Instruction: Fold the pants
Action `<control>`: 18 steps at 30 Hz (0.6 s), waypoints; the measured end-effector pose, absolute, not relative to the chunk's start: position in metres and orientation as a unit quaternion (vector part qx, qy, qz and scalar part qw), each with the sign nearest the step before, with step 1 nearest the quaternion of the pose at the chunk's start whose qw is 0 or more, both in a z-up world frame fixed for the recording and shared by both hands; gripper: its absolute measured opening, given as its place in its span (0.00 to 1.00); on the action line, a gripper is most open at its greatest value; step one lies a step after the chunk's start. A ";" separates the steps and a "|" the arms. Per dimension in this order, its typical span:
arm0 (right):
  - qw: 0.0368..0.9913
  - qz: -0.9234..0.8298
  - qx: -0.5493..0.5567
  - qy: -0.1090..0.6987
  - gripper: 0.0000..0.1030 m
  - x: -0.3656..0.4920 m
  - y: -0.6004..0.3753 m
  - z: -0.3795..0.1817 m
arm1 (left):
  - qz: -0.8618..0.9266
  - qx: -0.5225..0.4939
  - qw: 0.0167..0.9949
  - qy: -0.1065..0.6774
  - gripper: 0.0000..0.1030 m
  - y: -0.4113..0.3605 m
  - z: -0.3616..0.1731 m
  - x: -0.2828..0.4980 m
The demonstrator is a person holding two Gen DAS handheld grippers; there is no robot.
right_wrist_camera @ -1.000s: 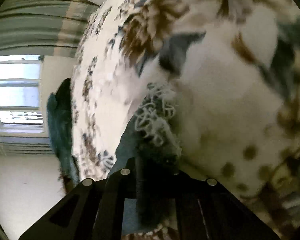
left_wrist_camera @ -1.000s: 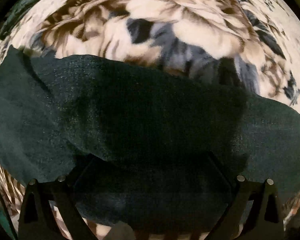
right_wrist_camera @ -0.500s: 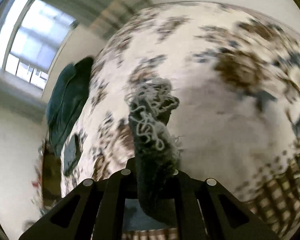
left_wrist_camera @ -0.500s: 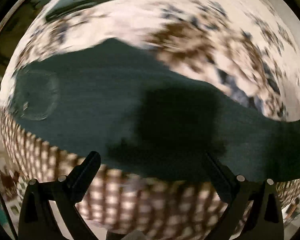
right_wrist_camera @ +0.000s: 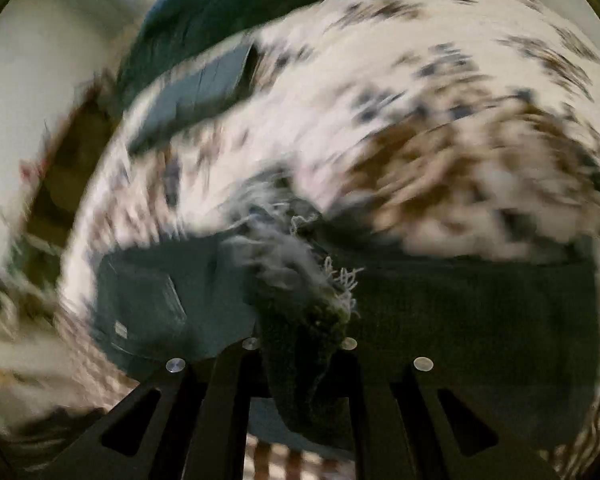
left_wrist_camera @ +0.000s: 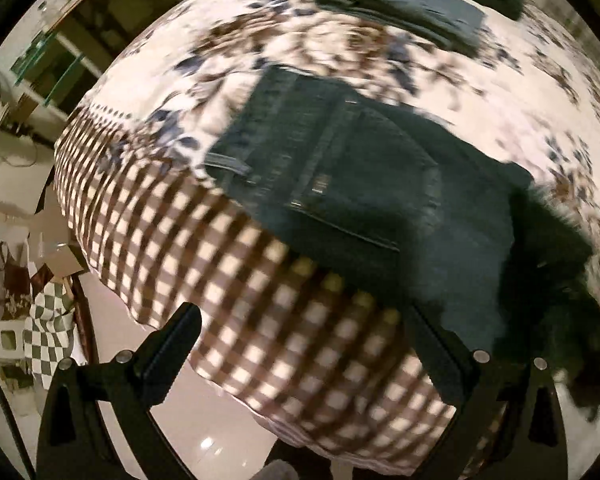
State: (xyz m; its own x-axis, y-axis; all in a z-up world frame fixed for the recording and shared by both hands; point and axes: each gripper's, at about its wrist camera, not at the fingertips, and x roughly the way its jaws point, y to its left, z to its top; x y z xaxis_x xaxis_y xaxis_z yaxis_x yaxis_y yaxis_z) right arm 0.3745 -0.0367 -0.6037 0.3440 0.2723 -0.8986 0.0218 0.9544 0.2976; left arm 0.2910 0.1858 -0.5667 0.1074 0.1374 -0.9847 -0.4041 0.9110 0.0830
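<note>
left tongs point(left_wrist_camera: 300, 344) at bottom of frame, spread wide, nothing between them; the checked bedspread border point(left_wrist_camera: 236, 272) shows through the gap. right tongs point(right_wrist_camera: 300, 342) bottom centre of the right view, pressed together on a frayed hem point(right_wrist_camera: 296, 280) of the pants, loose white threads sticking up above the fingers.

pants point(left_wrist_camera: 360, 184) lie on the bed point(left_wrist_camera: 532, 92), dark denim, mid frame in the left view: waistband and belt loop toward the left, back pocket at centre, the leg running off to the lower right where it goes dark and blurred. lower edge of the pants sits right at the line where the floral print meets the checked border. in the right view the denim spreads flat across the lower half of the frame, pocket at lower left.

farther up the bed, a folded garment point(left_wrist_camera: 400, 4) at the top of the left view, well apart from the pants; same piece at upper left in the right view, heavily blurred. floor point(left_wrist_camera: 204, 436) at lower left below the bed edge.
</note>
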 end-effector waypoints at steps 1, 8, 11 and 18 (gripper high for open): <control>0.799 0.074 0.128 0.583 0.09 0.374 -0.028 -0.617 | 0.185 -0.107 0.737 0.642 1.00 0.191 -0.569 0.292; 0.737 0.135 0.198 0.632 0.65 0.376 -0.031 -0.631 | 0.145 -0.159 0.741 0.636 1.00 0.192 -0.575 0.327; 0.719 0.135 0.278 0.623 0.71 0.358 -0.080 -0.608 | 0.096 -0.193 0.739 0.639 1.00 0.168 -0.580 0.349; 0.738 0.012 0.263 0.622 0.71 0.317 -0.194 -0.578 | 0.005 -0.198 0.680 0.706 1.00 0.098 -0.632 0.398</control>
